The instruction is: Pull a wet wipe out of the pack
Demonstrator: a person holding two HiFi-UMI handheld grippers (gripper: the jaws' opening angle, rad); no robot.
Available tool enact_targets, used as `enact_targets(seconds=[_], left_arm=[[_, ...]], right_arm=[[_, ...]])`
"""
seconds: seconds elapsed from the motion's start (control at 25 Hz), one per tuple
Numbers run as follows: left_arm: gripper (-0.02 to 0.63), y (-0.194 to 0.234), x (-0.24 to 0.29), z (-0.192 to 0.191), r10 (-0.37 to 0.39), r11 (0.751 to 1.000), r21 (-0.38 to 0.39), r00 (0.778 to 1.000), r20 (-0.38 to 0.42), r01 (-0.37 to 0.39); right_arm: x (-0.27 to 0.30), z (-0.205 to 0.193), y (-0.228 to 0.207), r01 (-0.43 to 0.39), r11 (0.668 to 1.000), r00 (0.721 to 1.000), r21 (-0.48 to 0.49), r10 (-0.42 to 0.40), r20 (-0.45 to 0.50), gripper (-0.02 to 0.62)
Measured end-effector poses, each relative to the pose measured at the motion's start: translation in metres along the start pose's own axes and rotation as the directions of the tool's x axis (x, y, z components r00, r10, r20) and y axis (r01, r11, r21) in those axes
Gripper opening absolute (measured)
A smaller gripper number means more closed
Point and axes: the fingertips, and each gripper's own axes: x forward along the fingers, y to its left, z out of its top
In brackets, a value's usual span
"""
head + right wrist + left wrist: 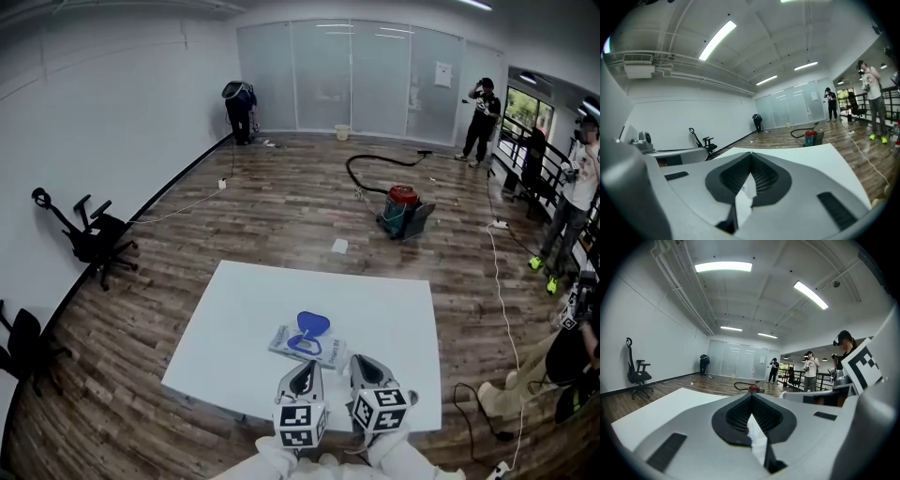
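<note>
The wet wipe pack lies flat on the white table, near its front middle. Its blue lid is flipped open toward the far side. My left gripper hovers just in front of the pack, jaws shut with nothing between them. My right gripper sits beside it to the right, also shut and empty. In the left gripper view the left gripper has its dark pads meeting at the tip. The right gripper shows the same in the right gripper view. No wipe is seen sticking out of the pack.
A red and teal vacuum with a black hose stands on the wood floor beyond the table. An office chair lies tipped at the left wall. Several people stand at the far end and the right side. Cables run along the floor at the right.
</note>
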Motion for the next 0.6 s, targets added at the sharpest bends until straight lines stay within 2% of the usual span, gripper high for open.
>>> enact_targets(seconds=[0.6], left_arm=[[0.000,-0.003,0.001,0.003,0.022,1.000,0.000,1.000,0.005,-0.022]], right_arm=[[-0.012,-0.003,-0.004,-0.001,1.000,1.000,-0.003,0.001,0.003,0.009]])
